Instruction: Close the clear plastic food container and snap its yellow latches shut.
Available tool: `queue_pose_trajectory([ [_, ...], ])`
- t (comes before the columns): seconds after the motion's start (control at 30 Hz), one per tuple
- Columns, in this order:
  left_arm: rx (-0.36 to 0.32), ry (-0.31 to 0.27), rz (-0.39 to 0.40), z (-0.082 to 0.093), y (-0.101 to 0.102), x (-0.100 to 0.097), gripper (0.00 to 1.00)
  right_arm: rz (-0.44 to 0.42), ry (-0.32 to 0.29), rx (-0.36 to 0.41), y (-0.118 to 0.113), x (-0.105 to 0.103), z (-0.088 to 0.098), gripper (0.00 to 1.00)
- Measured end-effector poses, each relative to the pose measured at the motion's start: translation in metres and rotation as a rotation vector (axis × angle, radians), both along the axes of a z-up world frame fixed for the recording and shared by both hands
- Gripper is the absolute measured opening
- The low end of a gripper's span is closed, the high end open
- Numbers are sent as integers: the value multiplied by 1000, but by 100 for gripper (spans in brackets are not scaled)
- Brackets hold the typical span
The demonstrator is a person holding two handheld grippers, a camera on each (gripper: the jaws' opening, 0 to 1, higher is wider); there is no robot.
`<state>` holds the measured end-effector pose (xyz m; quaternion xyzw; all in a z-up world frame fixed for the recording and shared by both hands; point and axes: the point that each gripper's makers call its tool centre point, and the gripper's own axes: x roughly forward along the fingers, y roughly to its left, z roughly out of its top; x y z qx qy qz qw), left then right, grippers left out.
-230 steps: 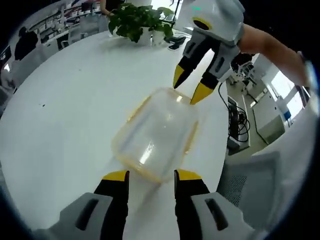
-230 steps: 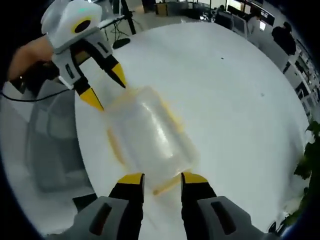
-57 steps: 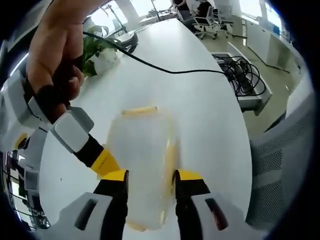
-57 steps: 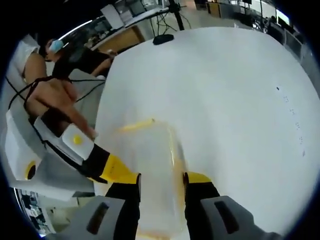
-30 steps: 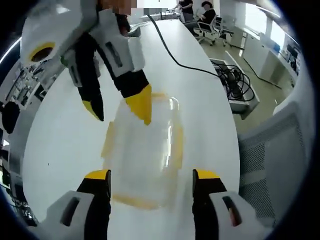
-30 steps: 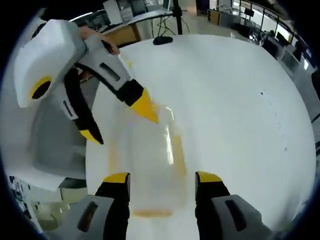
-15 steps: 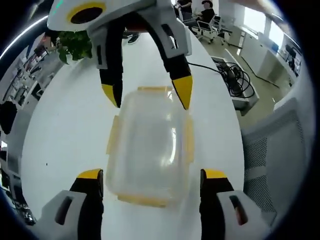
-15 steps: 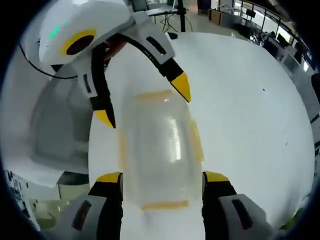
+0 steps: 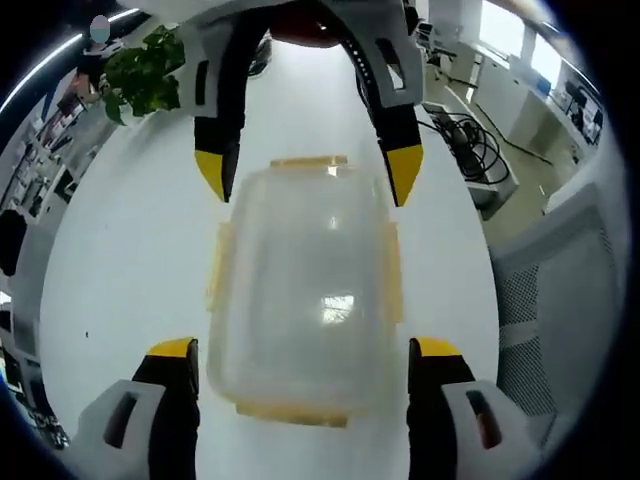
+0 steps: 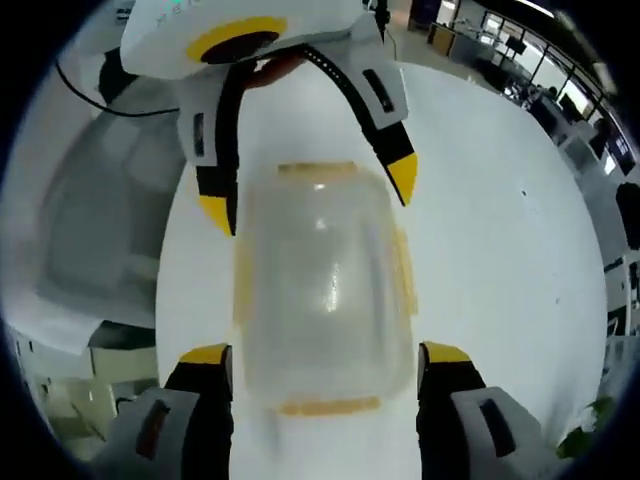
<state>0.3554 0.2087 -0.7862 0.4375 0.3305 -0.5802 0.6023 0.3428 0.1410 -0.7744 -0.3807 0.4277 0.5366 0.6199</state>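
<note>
Your clear plastic container [image 9: 305,300] lies flat on the white bench [image 9: 120,260], lid on, its long axis running straight from your left gripper [image 9: 302,352] to your right gripper [image 10: 325,356], one short end toward each. Both sets of jaws are spread wide, straddling those ends; you cannot tell whether the yellow tips touch. Yellow latches [image 9: 394,285] sit along all four edges of the rounded, glossy box. The bench is smooth and round-edged; a potted plant [image 9: 143,75] stands at its far side, with office desks beyond.
</note>
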Motion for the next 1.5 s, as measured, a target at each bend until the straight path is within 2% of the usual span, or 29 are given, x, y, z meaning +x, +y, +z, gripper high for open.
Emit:
queue_pose_trajectory([
  [0.03,6,3,-14,-3,0,-1,87,13,-28,-18,-2,4,-2,76],
  [0.13,15,11,-23,-8,1,-2,88,17,-39,-28,-1,5,-5,76],
  [0.23,40,-25,-58,-10,3,3,83,31,-46,-37,0,5,-8,75],
  [0.7,54,-17,-62,-10,10,-1,82,3,-30,-52,8,0,-9,73],
  [0.97,57,-20,-79,-10,32,-2,82,-21,-25,-55,28,-3,-10,72],
  [1.5,64,-23,-68,-10,76,-2,82,-14,-17,-52,73,-3,-10,72],
])
